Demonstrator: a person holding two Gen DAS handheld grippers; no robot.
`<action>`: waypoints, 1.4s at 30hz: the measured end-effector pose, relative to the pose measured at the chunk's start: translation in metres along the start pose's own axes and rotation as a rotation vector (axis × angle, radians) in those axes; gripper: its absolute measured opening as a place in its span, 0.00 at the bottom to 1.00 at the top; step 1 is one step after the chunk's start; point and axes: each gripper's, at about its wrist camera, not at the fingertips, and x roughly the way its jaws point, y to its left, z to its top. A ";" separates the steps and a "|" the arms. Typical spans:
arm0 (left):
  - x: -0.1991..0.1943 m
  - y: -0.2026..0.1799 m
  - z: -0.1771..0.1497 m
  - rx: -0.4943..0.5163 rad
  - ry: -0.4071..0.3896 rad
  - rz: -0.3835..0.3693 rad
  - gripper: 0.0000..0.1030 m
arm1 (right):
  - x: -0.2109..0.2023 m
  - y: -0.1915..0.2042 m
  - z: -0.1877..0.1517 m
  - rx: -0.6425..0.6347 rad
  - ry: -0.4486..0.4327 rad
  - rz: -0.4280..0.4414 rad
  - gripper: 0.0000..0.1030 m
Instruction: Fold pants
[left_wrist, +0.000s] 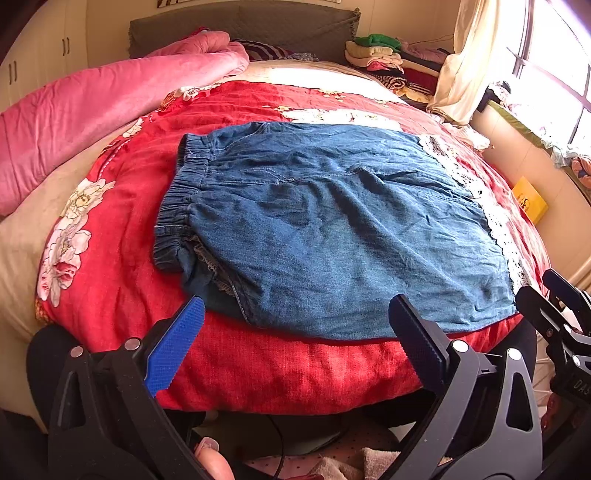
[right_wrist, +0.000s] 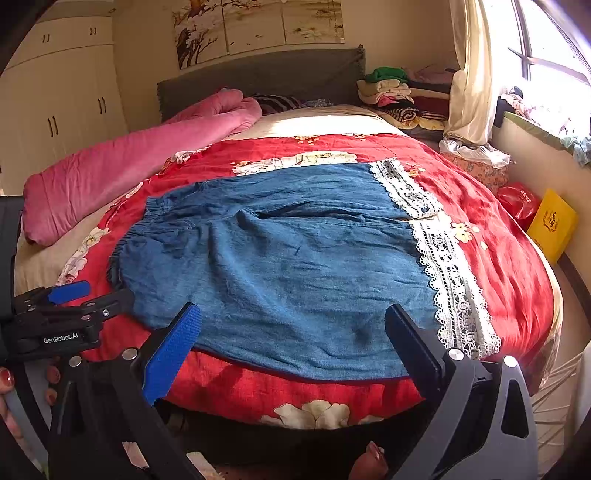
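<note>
One pair of blue denim pants (left_wrist: 332, 229) lies flat on the red floral quilt (left_wrist: 258, 362) covering the bed, elastic waistband to the left, white lace trim (right_wrist: 450, 280) along the right edge, hem near the bed's front edge. Two tools hover just short of it: the left tool (left_wrist: 295, 332) and the right tool (right_wrist: 291, 336), each with fingers spread apart, holding nothing. One pink blanket (left_wrist: 92, 110) lies rolled at the left; one yellow box (right_wrist: 552, 225) stands by the wall.

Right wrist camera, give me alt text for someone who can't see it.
Blue denim pants with white lace hems lie spread flat on a red floral quilt, the open right claw poised at their near edge. The left claw shows at far left.
</note>
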 end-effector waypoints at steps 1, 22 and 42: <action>0.000 0.000 0.000 -0.001 -0.001 0.000 0.91 | 0.000 0.000 0.000 -0.001 0.000 0.001 0.96; 0.007 0.014 0.009 -0.020 0.001 -0.004 0.91 | 0.024 0.000 0.021 -0.013 0.029 0.047 0.96; 0.068 0.103 0.120 -0.053 0.000 0.054 0.91 | 0.141 0.005 0.148 -0.094 0.125 0.183 0.96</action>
